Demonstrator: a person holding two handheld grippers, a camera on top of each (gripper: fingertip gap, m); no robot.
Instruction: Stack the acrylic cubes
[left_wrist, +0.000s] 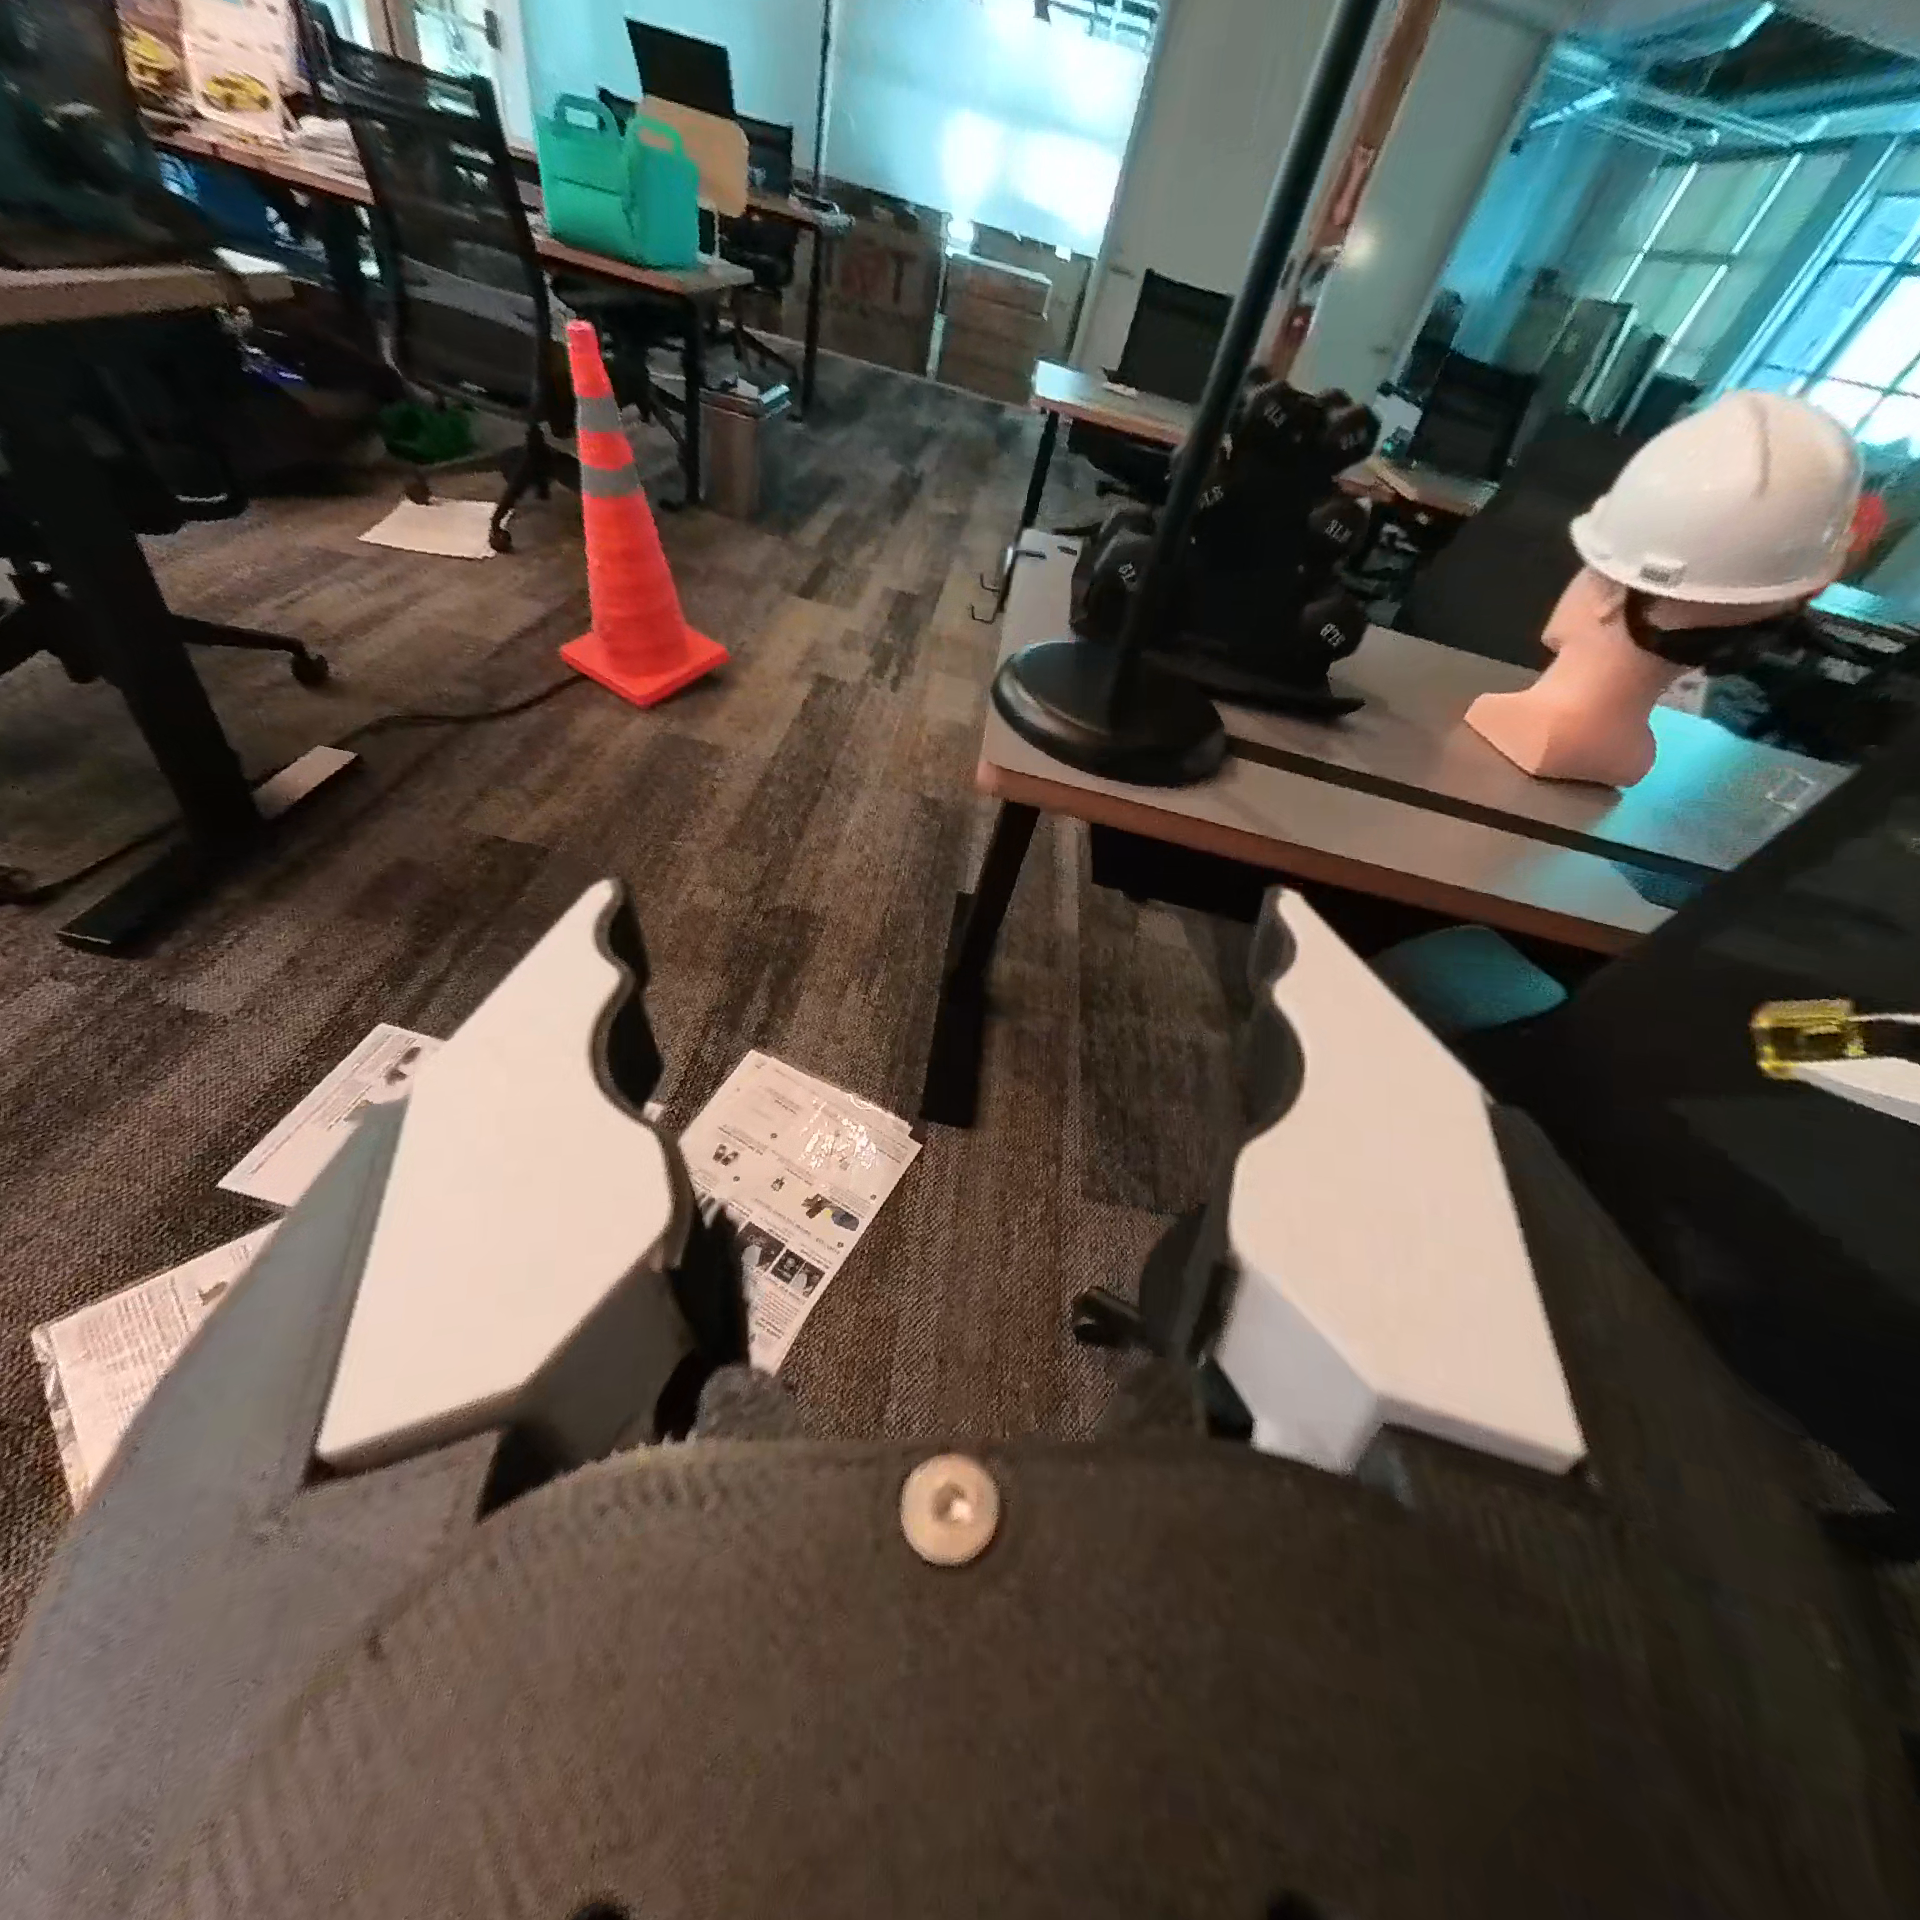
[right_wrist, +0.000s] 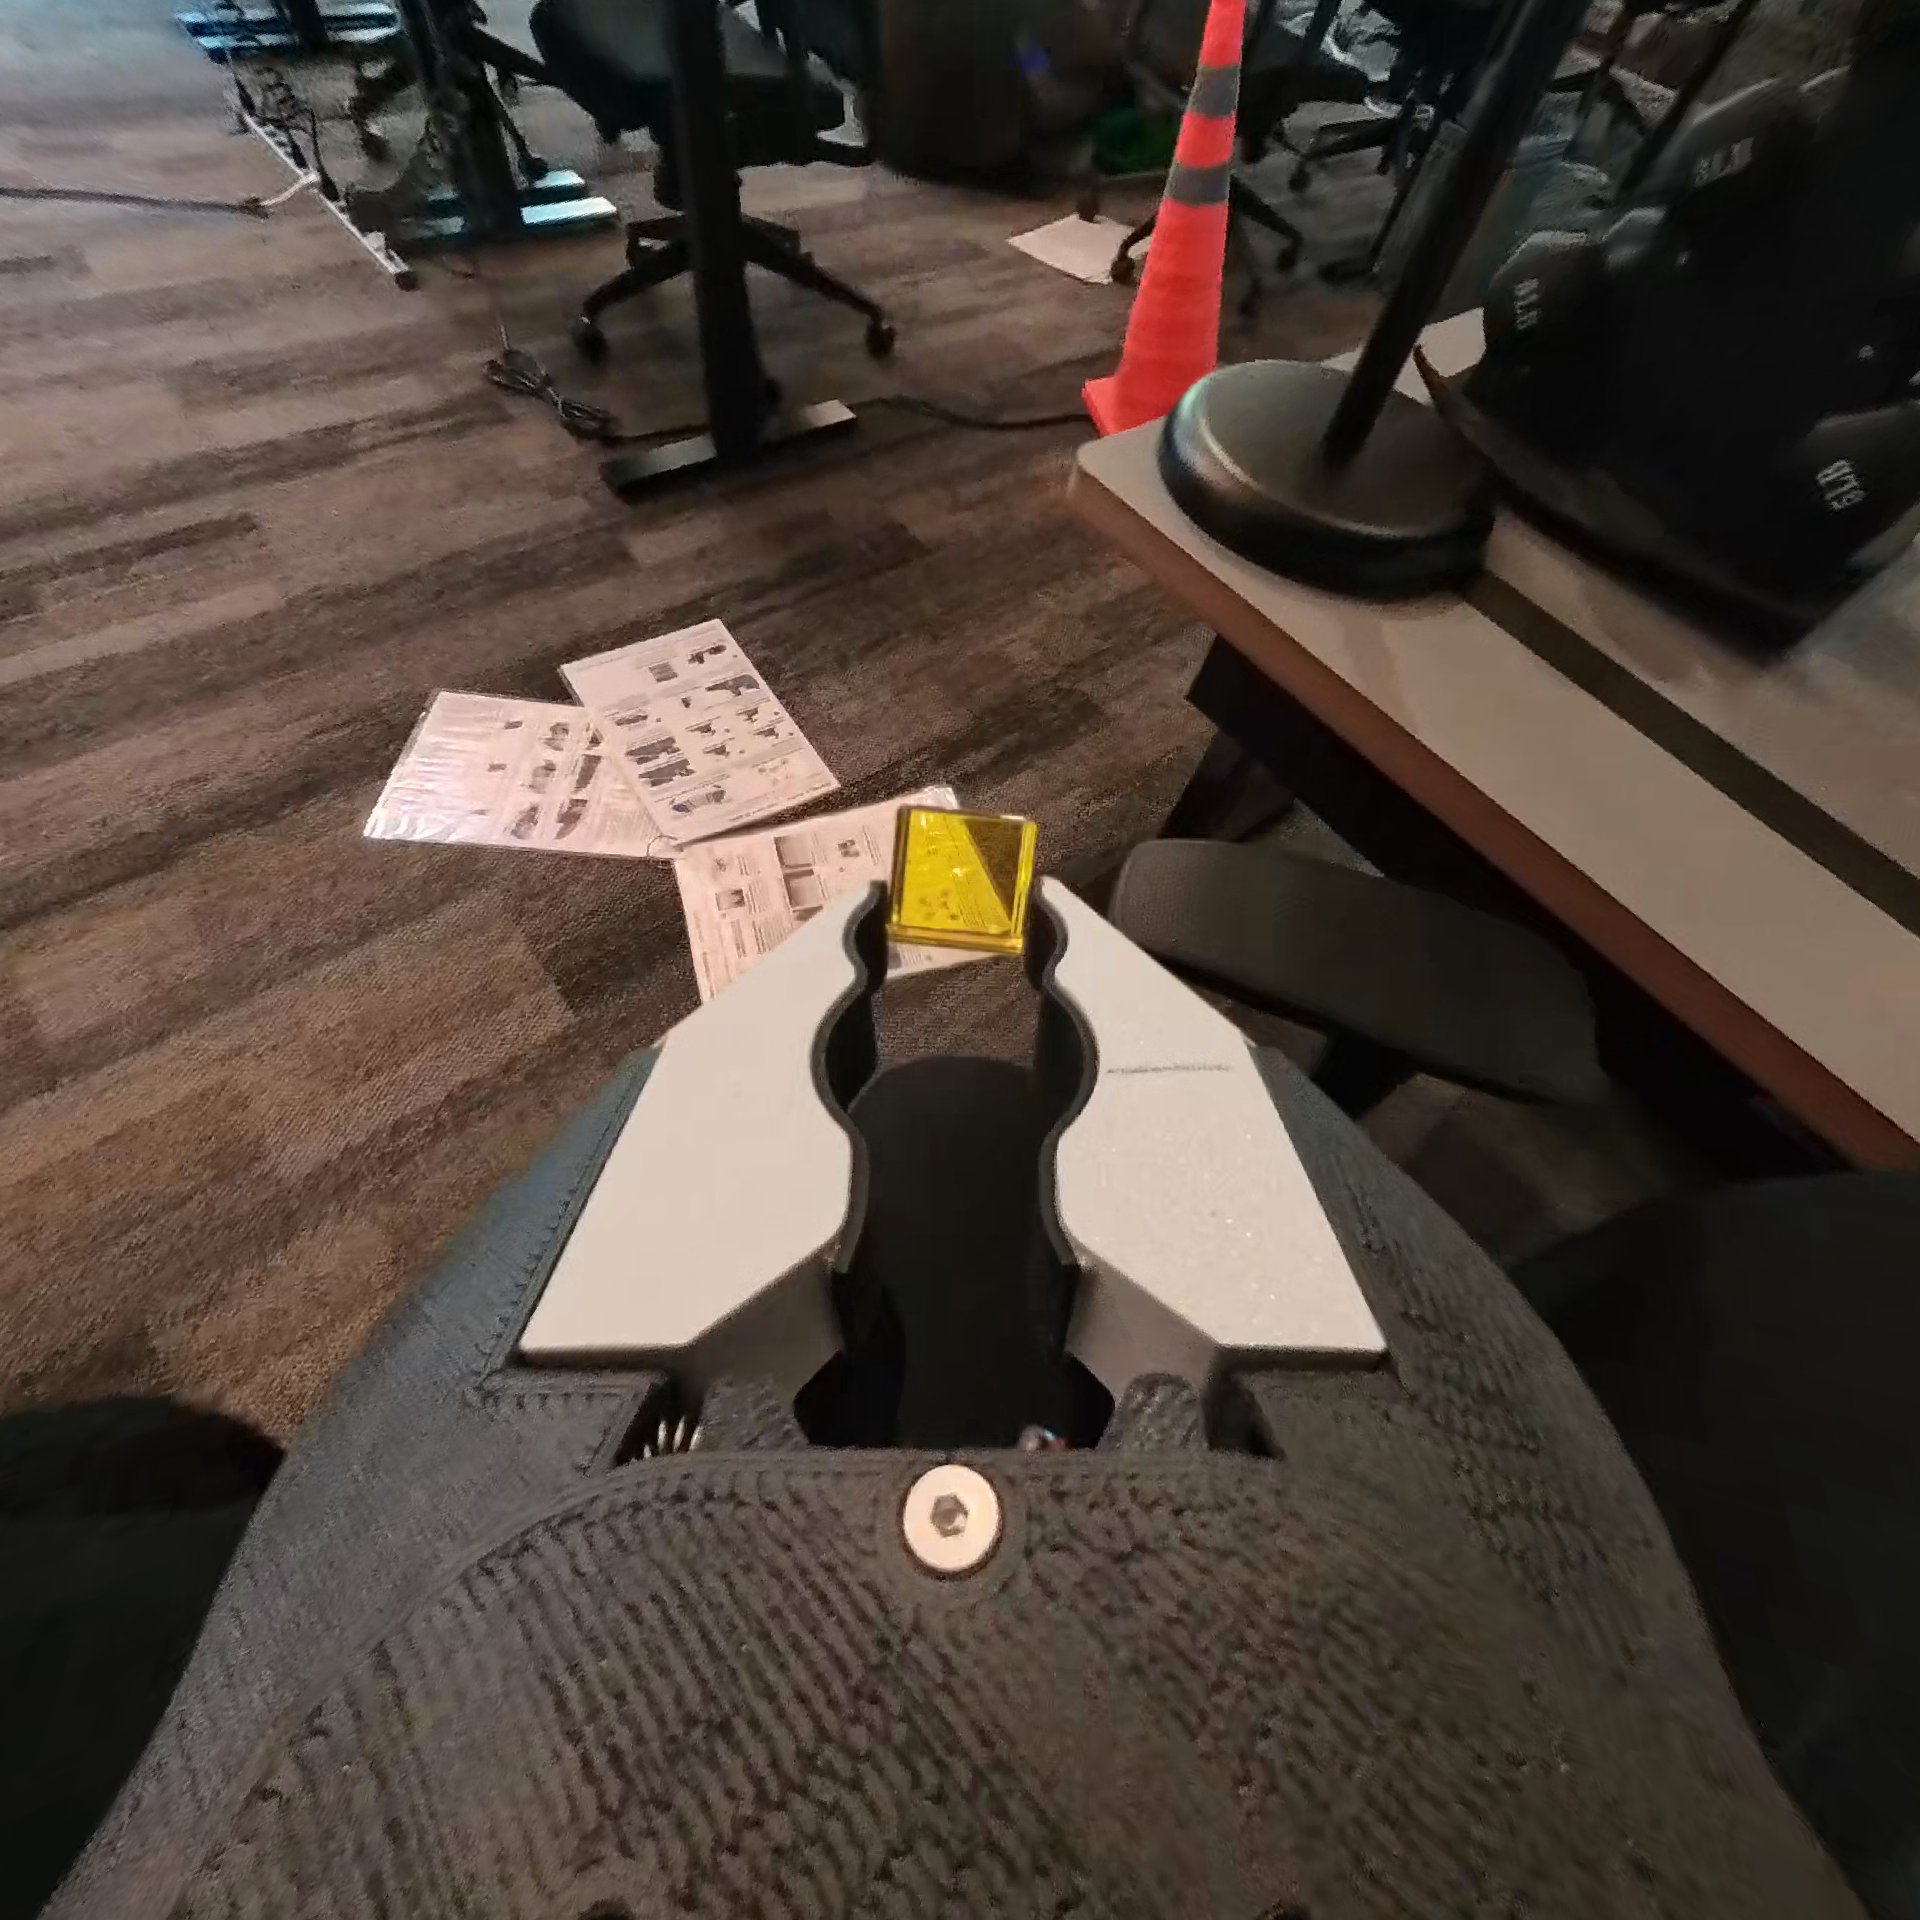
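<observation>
Overall, one yellow block (right_wrist: 961, 878), three sheets (right_wrist: 698, 727).

Left tongs (left_wrist: 951, 935) wide open, bare, above carpet (left_wrist: 831, 810) w/ printed sheets (left_wrist: 800, 1174).

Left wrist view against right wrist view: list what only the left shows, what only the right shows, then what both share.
Only the left: a white hard hat on a mannequin head, green bags, and the left gripper, open and bare above the carpet.

Only the right: the right gripper seen along its own fingers, gripping a yellow transparent block, plus a power strip on the floor.

Both: the orange cone, black lamp base, black dumbbells, the table and printed sheets on the carpet.
</observation>
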